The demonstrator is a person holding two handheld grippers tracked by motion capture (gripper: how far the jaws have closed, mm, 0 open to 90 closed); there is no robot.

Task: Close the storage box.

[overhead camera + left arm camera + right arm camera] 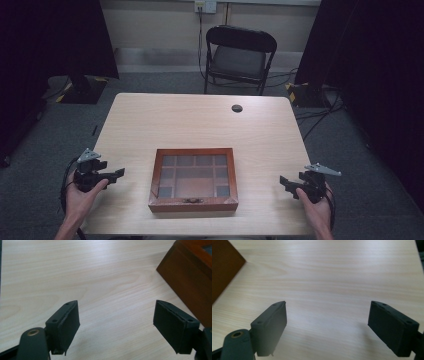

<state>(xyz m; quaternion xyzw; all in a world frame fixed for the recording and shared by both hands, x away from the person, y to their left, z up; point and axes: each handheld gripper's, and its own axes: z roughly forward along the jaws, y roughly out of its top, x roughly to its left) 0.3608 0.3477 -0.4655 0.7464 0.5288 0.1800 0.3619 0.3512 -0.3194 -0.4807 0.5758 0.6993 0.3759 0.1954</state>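
Brown wooden box [193, 179], glass-paned lid closed, flat, table's near-centre

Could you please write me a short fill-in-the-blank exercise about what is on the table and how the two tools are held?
1. The wooden box has its lid ____.
2. The left tool and the right tool both have their jaws ____.
3. The box lies ____ the two tools.
4. Beyond the table stands a folding ____.

Missing words: closed; open; between; chair

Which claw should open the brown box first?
Probably the left claw: it sits a bit nearer the wooden box than the right claw. Both are open and empty, and the latch sits mid-front, so it's close.
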